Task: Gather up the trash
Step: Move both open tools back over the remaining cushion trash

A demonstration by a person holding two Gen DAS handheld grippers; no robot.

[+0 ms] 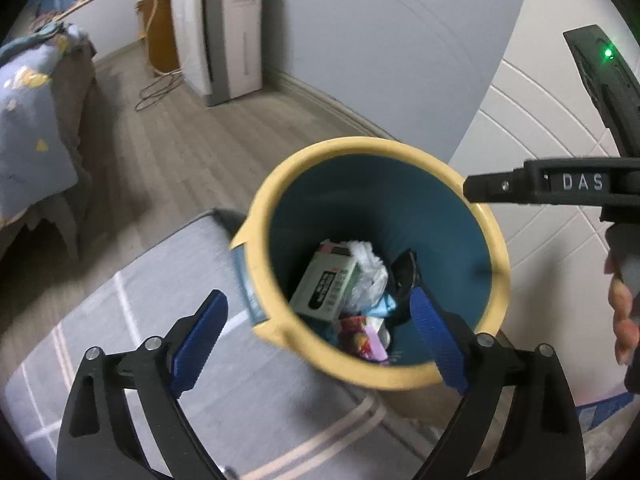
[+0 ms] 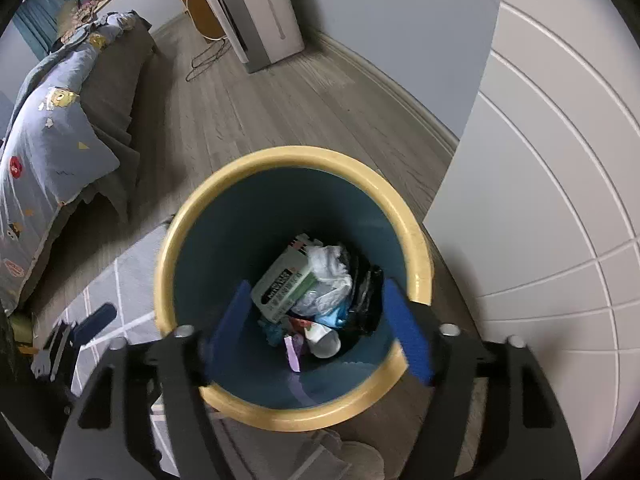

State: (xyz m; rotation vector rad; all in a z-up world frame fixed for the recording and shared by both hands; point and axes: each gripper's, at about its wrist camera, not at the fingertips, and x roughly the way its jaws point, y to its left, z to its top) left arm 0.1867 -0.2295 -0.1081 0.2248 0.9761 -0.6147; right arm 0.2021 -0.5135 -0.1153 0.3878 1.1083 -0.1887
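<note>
Grey wood floor [image 2: 256, 112]. White tall appliance [image 2: 256, 12] against the pale wall, dark cable [image 2: 208, 56] looped on the floor beside it. Bed with blue patterned bedding [image 2: 44, 148] at left. Grey lined rug [image 1: 132, 304]. White panelled door [image 2: 552, 208] at right.

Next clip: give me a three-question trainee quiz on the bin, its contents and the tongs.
1. True or false: the right tongs are clamped on a piece of trash.
2. What colour is the rim of the trash bin?
A. yellow
B. red
C. black
3. Fill in: the green and white carton lies ___ the bin.

Key:
1. False. Both the right and the left tongs stand open and empty above the bin.
2. A.
3. Inside, beside a crumpled white plastic bag.
</note>
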